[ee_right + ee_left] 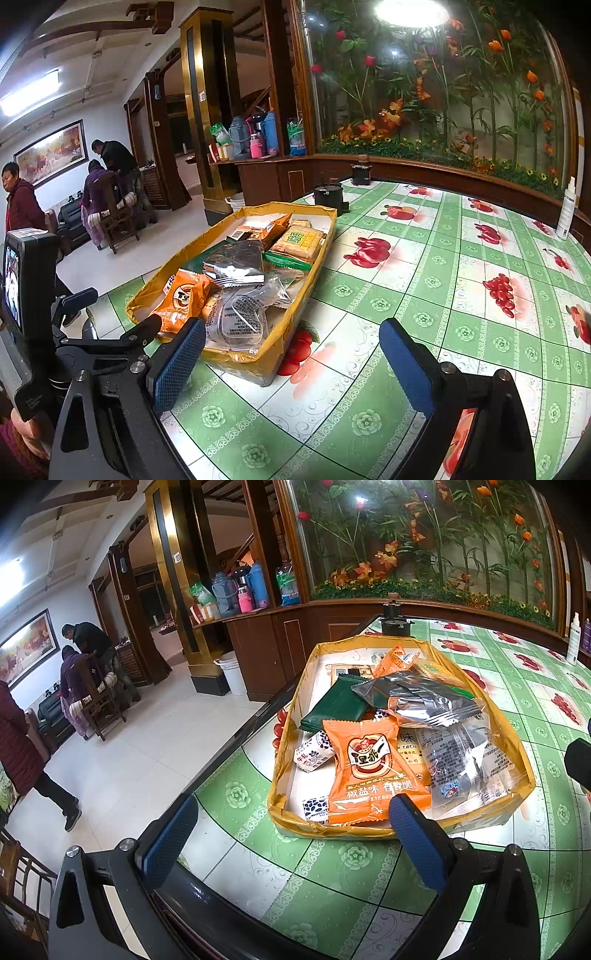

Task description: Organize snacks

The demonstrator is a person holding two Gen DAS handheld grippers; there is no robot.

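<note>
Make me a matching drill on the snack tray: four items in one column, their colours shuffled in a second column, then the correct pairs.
Items:
1. Large packet at the near end of the tray
2. Flat packet behind it, toward the left wall
3. Crinkled foil packet on top of the pile
4. Tray wall

Colours:
A. Silver
B. Yellow
C. Orange
D. Dark green

Pairs: 1-C, 2-D, 3-A, 4-B
</note>
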